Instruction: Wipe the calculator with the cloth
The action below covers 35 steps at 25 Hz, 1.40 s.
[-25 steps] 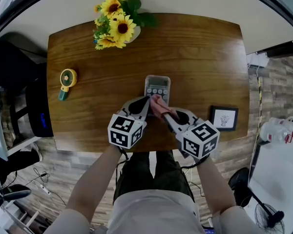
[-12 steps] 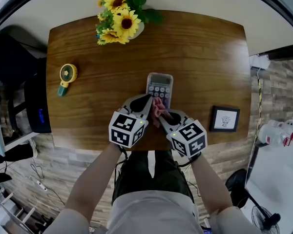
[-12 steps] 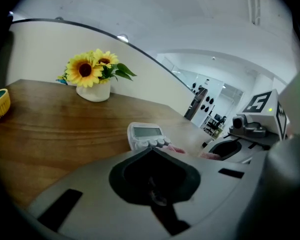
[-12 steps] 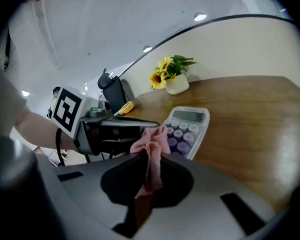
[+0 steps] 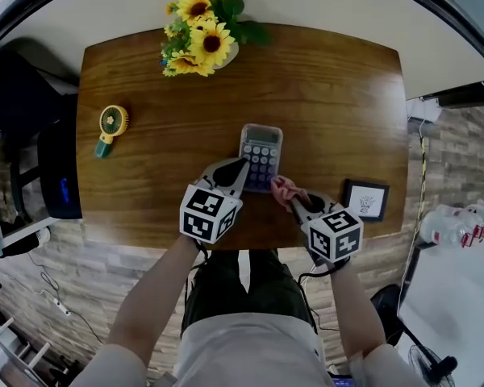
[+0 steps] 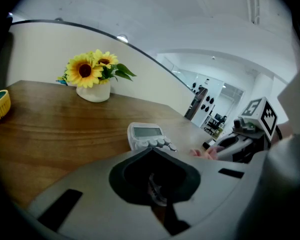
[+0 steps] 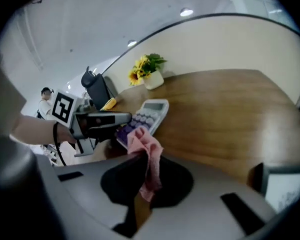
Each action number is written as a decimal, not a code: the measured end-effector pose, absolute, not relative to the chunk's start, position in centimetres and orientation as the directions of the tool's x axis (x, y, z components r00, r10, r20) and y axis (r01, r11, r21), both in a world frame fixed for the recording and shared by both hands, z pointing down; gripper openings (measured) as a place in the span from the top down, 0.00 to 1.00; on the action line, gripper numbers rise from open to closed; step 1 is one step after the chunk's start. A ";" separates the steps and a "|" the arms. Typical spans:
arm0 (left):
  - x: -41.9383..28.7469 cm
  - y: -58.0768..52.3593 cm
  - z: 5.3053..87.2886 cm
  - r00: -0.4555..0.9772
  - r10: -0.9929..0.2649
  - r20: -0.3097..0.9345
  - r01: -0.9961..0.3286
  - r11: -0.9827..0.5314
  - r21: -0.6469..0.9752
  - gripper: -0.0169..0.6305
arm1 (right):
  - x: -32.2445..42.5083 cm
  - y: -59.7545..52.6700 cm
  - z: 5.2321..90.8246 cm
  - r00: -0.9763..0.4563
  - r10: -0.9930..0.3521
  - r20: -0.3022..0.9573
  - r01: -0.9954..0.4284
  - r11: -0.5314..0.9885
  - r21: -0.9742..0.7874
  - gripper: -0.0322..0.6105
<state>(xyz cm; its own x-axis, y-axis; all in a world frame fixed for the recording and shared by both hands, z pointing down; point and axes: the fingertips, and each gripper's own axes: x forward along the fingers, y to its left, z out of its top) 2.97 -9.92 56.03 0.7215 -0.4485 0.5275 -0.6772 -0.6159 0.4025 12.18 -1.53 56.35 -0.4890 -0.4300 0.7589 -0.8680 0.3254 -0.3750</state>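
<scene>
- Left gripper point(image 5: 240, 166): jaws pressed together, tips at the calculator's point(image 5: 261, 153) near left edge.
- Right gripper point(image 5: 294, 201): jaws pinching the pink cloth point(image 5: 283, 188), just right of the calculator.

Pale short-slv shirt point(image 5: 250, 349), dk green trousers point(image 5: 224, 285).

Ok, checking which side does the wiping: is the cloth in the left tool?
No, the pink cloth is pinched in the right tool.
</scene>
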 end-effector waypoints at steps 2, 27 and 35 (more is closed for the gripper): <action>3.0 -9.9 56.1 0.721 -0.447 0.529 -0.677 -0.615 0.403 0.97 | 13.7 -3.8 54.6 -0.467 -0.493 0.734 -0.882 0.316 -0.349 0.93; 3.0 -10.0 56.1 0.667 -0.484 0.567 -0.730 -0.580 0.363 0.97 | 6.2 -5.6 55.5 -0.557 -0.490 0.671 -0.825 0.421 -0.378 0.93; 3.0 -10.0 56.2 0.678 -0.475 0.560 -0.721 -0.577 0.384 0.97 | 6.3 3.1 57.9 -0.618 -0.216 0.756 -0.763 0.399 -0.509 0.93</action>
